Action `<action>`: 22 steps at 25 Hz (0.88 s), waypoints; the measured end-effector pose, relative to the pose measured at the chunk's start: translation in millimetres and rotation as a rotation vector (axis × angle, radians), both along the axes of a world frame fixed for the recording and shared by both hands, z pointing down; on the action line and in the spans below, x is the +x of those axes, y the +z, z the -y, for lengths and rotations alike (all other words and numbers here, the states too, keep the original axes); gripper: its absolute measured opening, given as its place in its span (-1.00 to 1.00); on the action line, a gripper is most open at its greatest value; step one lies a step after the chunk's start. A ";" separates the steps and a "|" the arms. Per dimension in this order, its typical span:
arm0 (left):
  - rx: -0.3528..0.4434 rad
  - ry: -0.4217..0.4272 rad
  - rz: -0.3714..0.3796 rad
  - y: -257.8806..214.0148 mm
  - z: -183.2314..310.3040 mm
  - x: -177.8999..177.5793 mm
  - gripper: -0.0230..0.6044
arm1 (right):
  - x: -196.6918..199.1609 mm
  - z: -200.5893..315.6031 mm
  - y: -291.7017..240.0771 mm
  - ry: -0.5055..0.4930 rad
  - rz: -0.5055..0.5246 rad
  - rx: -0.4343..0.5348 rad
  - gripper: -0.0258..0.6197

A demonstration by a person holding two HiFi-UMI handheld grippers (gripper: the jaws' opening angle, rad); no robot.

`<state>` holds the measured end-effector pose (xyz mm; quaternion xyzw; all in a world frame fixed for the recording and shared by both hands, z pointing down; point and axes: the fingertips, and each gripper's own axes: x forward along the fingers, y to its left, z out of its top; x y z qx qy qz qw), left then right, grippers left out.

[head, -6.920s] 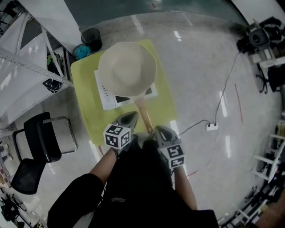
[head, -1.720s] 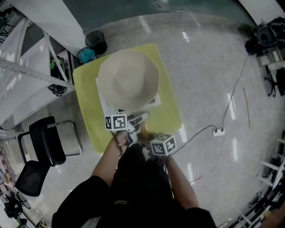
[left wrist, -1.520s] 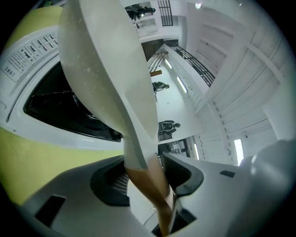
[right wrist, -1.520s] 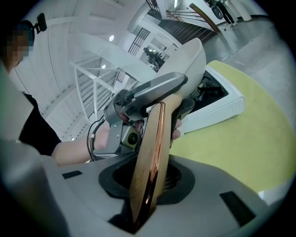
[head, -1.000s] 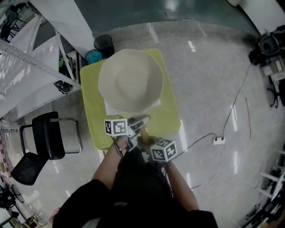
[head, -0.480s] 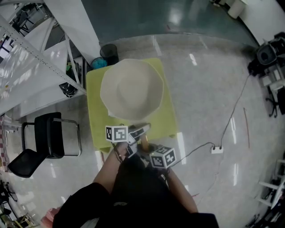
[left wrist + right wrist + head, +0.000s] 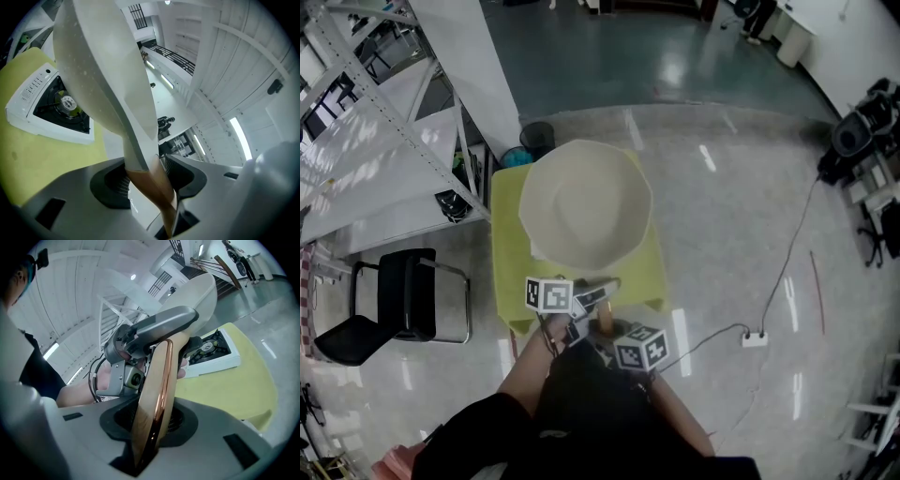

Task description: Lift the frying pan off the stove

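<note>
A cream frying pan [image 7: 586, 214] hangs tilted above the white stove [image 7: 51, 105], whose black burner shows beneath it. The stove stands on a yellow table [image 7: 511, 291]. My left gripper [image 7: 145, 168] is shut on the brown wooden handle [image 7: 157, 192] just below the pan's neck. My right gripper [image 7: 154, 423] is shut on the same handle [image 7: 157, 390] lower down, close behind the left gripper [image 7: 150, 333]. In the head view both grippers, left [image 7: 592, 292] and right [image 7: 614, 330], sit at the table's near edge with the handle [image 7: 605, 322] between them. There the pan hides most of the stove.
White metal shelving [image 7: 394, 122] rises left of the table. A black chair [image 7: 403, 300] stands beside it on the floor. A dark bin [image 7: 536, 139] sits behind the table. A power strip [image 7: 755, 337] with its cable lies on the floor at right.
The pan has come up off the stove with both grippers on its handle. The table and floor now look farther below, and the stove's white edge has slipped under the pan.
</note>
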<state>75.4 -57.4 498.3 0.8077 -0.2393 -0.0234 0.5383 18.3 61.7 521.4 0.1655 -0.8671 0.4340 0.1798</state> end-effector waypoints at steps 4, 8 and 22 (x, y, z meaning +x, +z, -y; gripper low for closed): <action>0.008 -0.001 -0.004 -6.2 -4.0 -2.0 -0.14 | -0.7 -2.0 -8.8 0.000 0.004 0.018 -0.61; 0.012 0.003 -0.018 -13.1 -9.5 -0.8 -0.13 | 0.9 -7.4 -15.2 0.002 0.015 0.035 -0.60; 0.021 0.044 0.009 -15.2 -9.4 -1.4 -0.12 | -4.5 -6.8 -15.9 -0.010 -0.002 0.062 -0.57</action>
